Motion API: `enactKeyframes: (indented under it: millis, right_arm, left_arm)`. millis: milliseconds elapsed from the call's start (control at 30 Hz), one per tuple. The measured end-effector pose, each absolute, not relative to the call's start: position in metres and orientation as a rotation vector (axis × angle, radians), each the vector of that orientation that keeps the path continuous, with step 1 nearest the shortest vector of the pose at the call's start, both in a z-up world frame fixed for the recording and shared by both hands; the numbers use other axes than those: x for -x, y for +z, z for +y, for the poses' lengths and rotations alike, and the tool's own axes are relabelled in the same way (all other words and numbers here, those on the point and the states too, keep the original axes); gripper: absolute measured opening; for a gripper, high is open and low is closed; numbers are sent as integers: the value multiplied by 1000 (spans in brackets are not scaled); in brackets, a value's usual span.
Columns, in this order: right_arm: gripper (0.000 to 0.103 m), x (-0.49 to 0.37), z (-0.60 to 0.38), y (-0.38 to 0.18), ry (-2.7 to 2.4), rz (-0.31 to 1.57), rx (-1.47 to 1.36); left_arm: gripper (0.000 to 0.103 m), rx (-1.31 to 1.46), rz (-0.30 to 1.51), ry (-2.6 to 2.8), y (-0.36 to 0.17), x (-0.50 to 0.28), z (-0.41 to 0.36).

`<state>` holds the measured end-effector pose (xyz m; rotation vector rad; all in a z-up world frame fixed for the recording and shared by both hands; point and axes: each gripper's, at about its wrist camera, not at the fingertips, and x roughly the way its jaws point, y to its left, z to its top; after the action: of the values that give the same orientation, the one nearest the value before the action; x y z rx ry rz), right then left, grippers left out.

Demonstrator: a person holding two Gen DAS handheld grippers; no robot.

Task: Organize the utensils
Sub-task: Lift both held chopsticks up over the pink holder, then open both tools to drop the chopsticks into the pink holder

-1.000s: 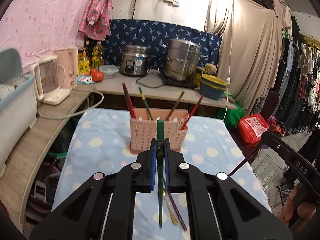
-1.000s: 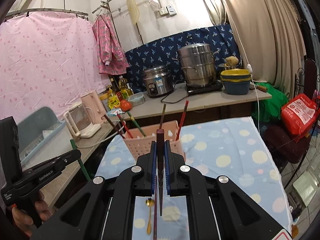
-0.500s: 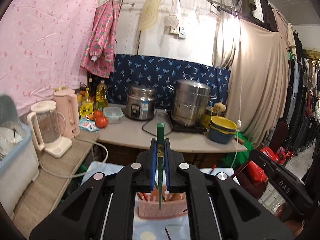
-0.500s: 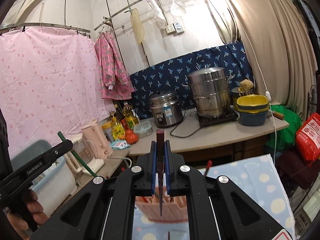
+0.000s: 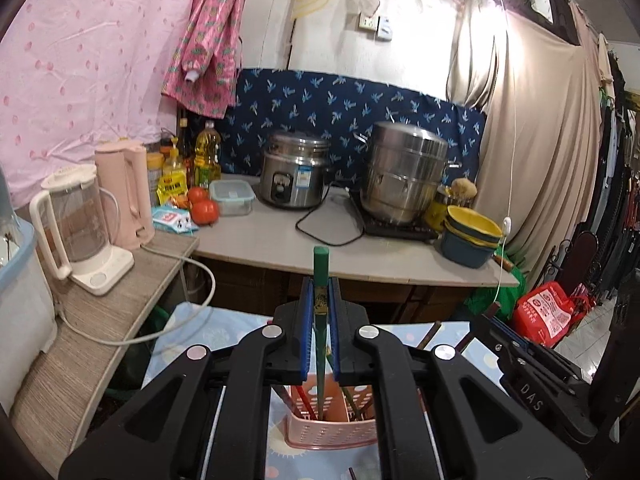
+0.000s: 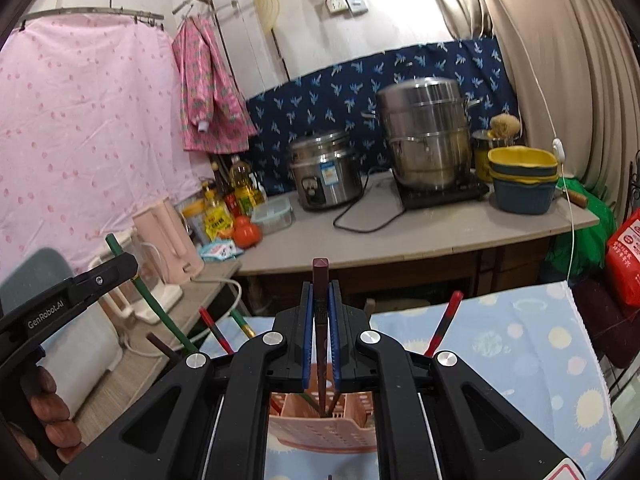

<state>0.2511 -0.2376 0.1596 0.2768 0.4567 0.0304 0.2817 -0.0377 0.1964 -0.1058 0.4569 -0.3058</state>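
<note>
1. Left gripper (image 5: 320, 300): jaws closed on a green chopstick (image 5: 320, 280), pinched near its upper end; a short blunt stub stands above the pads. The shaft hangs about upright, and its tip sits inside the pink utensil basket (image 5: 332, 432).
2. Right gripper (image 6: 320, 300): jaws closed on a dark maroon chopstick (image 6: 320, 276), same high pinch. Its tip is down in the same basket (image 6: 320, 428), among other sticks.
3. The basket stands on a table with a blue sun-print cloth (image 6: 500, 344). Several red and green chopsticks already lean in it.
4. Handling, judged: each stick looks light, rigid and slim, with a glossy lacquered finish, so likely slippery between flat pads. The thick squared end gives the surest hold; the tapered tip would twist.
5. A high pinch leaves a long free length, so the tip may swing. Judged risk: a tip catching the basket's perforated wall or knocking the leaning sticks.
6. Both sticks appear ready for release; neither is let go yet.
</note>
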Motion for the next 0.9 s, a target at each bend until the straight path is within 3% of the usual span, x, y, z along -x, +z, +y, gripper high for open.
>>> enactKeyframes:
  millis: [33,67,133,233,533,900]
  right_arm:
    - [11,-251,-237,157,28,461,-283]
    - [23,-250,-238,154,22,465,-293]
    - [38,-246,-240,152,13,465,-310]
    - [38,-237,-239,150,13,472,-308]
    - [38,-185,-230,130,8,516,-254]
    - [38,-98,-225,58,-21,679,-257]
  left_arm:
    - [8,103,463,-304,192,-281,-38]
    - [9,102,466,-299,189,-281,-37]
    - [23,102,475,-291,184,-279,-36]
    - [32,110,477,-275,181,-273,-31]
    - [35,95,514,-276,163,-235,-23]
    - [35,81,709,-308,76,-168,-26]
